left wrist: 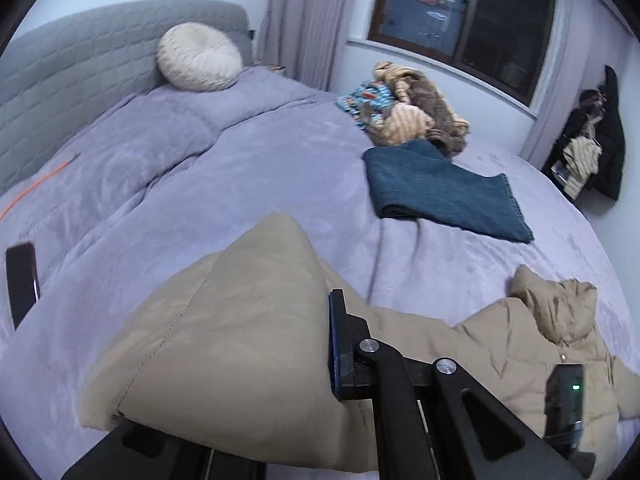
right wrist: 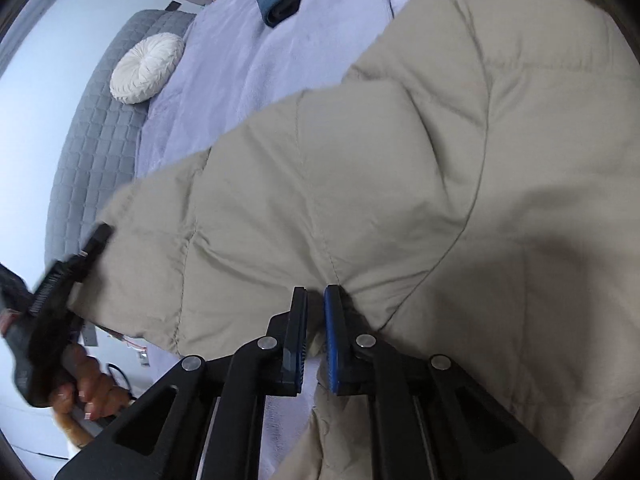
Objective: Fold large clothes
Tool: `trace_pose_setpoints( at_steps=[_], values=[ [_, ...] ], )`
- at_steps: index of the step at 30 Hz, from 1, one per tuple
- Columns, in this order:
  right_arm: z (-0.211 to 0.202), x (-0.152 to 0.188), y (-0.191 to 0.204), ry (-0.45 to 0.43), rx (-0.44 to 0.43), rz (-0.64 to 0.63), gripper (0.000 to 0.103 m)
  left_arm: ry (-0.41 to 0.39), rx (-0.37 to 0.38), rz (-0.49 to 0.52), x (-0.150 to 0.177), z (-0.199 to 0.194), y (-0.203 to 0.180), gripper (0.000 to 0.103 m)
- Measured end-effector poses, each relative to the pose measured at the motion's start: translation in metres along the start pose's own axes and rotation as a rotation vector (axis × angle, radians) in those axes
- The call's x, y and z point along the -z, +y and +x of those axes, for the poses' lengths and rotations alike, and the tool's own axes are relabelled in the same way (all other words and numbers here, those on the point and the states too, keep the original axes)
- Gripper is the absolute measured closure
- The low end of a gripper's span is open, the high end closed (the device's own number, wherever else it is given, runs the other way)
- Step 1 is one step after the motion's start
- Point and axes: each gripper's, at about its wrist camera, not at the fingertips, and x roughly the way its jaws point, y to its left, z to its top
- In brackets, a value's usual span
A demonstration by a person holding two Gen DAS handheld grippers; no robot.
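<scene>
A beige quilted puffer jacket (left wrist: 248,332) lies on a lilac bed cover (left wrist: 240,176). My left gripper (left wrist: 240,400) holds a thick fold of its sleeve between the jaws; only the right finger (left wrist: 340,344) shows, the other is under the fabric. The hood (left wrist: 560,304) lies at the right. In the right wrist view the jacket (right wrist: 400,184) fills the frame. My right gripper (right wrist: 316,336) is shut on a pinch of fabric at its lower edge. The left gripper (right wrist: 60,284) grips the sleeve end at the far left.
A folded dark-blue towel (left wrist: 448,192) and a pile of striped and patterned clothes (left wrist: 404,108) lie further back on the bed. A round cream cushion (left wrist: 198,58) leans on the grey headboard (left wrist: 72,64). A black phone (left wrist: 22,280) lies at the left. Dark coats (left wrist: 596,144) hang on the right wall.
</scene>
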Motion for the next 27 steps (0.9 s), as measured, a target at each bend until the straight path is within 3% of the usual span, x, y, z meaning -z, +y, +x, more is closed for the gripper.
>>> trace_pose_setpoints(
  at_steps=[3,7,11,13,17,22,24,26,27],
  values=[
    [0.002,0.004,0.004,0.006,0.015,-0.021,0.098,-0.045,0.074,0.119,-0.005,-0.015,-0.049,0.094],
    [-0.021,0.004,-0.003,0.018,-0.055,0.008,0.098,-0.066,0.227,0.258,-0.008,-0.03,-0.124,0.094],
    [-0.083,0.012,-0.029,-0.092,0.004,0.006,0.097,-0.051,0.33,0.398,0.009,-0.031,-0.21,0.094],
    [-0.123,0.015,-0.052,-0.162,0.07,0.015,0.097,-0.006,0.362,0.464,0.028,-0.019,-0.251,0.094],
    [-0.188,0.024,-0.108,-0.252,0.183,0.075,0.096,0.107,0.329,0.605,0.089,0.013,-0.313,0.094],
    [-0.214,0.03,-0.151,-0.252,0.235,0.149,0.095,0.211,0.225,0.772,0.156,0.045,-0.34,0.093],
    [-0.218,0.031,-0.158,-0.254,0.225,0.17,0.095,0.203,0.202,0.811,0.168,0.043,-0.338,0.091],
    [-0.218,0.028,-0.166,-0.255,0.209,0.181,0.094,0.201,0.22,0.821,0.17,0.036,-0.338,0.045],
    [-0.22,0.03,-0.169,-0.256,0.202,0.188,0.094,0.187,0.229,0.807,0.168,0.031,-0.335,0.001]
  ],
)
